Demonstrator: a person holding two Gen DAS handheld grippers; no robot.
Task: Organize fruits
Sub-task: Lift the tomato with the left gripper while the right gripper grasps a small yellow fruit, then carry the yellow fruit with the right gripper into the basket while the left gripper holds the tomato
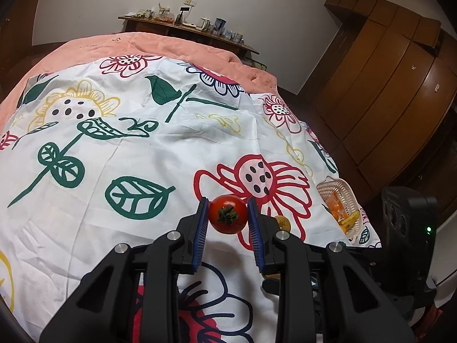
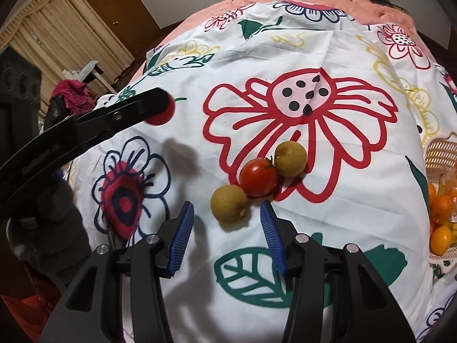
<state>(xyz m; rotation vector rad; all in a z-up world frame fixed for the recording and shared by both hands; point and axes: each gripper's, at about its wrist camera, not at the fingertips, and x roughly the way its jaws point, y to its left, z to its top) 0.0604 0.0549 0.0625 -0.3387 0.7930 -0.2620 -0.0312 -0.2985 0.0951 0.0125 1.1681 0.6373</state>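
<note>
Here the left gripper (image 1: 228, 214) has its two blue ribbed pads pressed on the sides of a small round red tomato with a green stalk (image 1: 227, 213), so this fruit is held firmly and lifted above the white bed sheet printed with large red, green and yellow flowers (image 1: 142, 154); it sits between the tips only, I think because a small round thing would slip if it were taken deeper. The right gripper (image 2: 227, 217) has its jaws partly open and holds nothing; they stand on each side of the near round brownish-green fruit (image 2: 229, 204), which still lies on the sheet, so the pads do not press it yet. Just beyond this fruit lies a second red tomato (image 2: 258, 176), touching it or almost, and behind it, a little to the right, a second brownish-green fruit (image 2: 290, 158), touching that tomato. The three lie close in a row on the big red flower. At the far right edge stands the cream plastic lattice basket (image 2: 441, 154) with orange fruits (image 2: 441, 204) and, in the left view, a yellow banana (image 1: 350, 220) inside; it seems the place where all fruits must go. Probably the held tomato is meant for this basket, and the right hand should close carefully on the near fruit without pushing its neighbour
</note>
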